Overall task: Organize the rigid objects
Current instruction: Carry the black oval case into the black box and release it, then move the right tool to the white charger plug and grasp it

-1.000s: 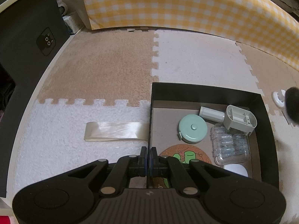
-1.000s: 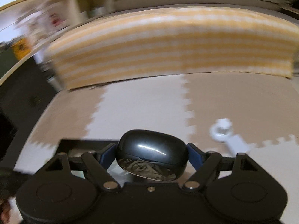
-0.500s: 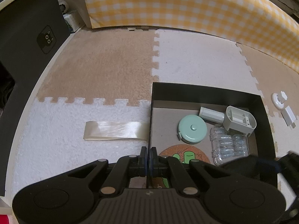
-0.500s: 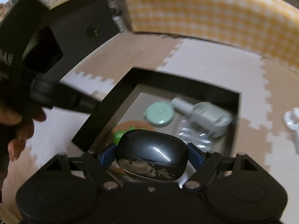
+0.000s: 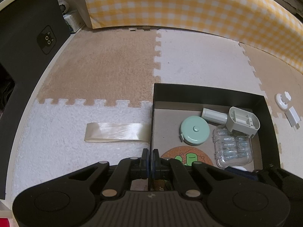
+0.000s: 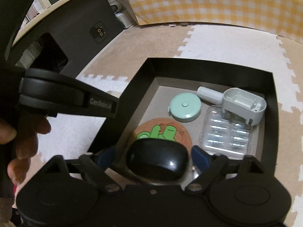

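left wrist view: tan-and-white foam mat (image 5: 117,71), yellow gingham (image 5: 189,5) behind; left fingers (image 5: 145,156) pinch box wall (image 5: 151,124).

A tan-and-white foam puzzle mat (image 5: 117,64) carries a black box (image 5: 208,92), a tape strip (image 5: 117,132) and a white plug (image 5: 292,114).

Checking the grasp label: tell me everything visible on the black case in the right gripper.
The black case is a glossy, rounded pebble-shaped shell, apparently hard plastic, with a light reflection on top and a paler underside edge; a seam is not clear. It lies flat, long axis crosswise, between the blue pads of the right gripper, whose jaws look spread, so contact is unclear. It sits over the near end of the black box, in front of the cork coaster.
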Motion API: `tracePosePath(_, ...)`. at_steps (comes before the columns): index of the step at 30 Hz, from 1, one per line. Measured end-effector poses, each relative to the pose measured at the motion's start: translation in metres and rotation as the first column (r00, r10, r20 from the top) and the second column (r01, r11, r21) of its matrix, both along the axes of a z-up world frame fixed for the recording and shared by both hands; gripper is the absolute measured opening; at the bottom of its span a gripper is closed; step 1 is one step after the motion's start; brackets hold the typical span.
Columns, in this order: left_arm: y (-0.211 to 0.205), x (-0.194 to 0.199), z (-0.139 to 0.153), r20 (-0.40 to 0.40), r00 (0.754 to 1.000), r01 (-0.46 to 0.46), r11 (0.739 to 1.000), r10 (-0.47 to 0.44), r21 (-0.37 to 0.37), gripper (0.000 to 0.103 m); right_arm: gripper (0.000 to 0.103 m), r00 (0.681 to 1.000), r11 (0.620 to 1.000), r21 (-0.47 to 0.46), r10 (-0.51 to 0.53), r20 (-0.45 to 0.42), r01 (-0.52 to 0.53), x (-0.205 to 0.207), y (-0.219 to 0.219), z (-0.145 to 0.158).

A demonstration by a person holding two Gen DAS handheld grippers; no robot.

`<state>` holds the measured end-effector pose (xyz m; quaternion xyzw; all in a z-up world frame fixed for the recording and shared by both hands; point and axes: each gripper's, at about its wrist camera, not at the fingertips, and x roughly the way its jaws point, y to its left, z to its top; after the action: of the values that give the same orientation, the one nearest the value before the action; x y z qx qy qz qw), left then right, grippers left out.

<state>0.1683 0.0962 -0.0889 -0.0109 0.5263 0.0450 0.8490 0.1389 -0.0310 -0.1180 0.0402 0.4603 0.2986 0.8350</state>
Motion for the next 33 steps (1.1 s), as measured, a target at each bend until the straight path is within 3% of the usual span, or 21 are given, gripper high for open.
tracePosePath(14,0.0,0.0,0.0,0.0,1.0,0.0,1.0,0.0,0.001,0.002,0.091,1.0,1.0,0.002,-0.009,-0.013,0.009,0.0,-0.009,0.005)
tracePosePath(23,0.0,0.0,0.0,0.0,1.0,0.0,1.0,0.0,0.002,0.002,0.092,0.995,0.999,-0.027,-0.027,0.092,0.03,-0.004,-0.044,0.042)
tracePosePath(33,0.0,0.0,0.0,0.0,1.0,0.002,1.0,-0.002,0.003,0.002,0.096,0.962,0.985,0.012,-0.169,0.216,0.171,0.006,-0.097,0.084)
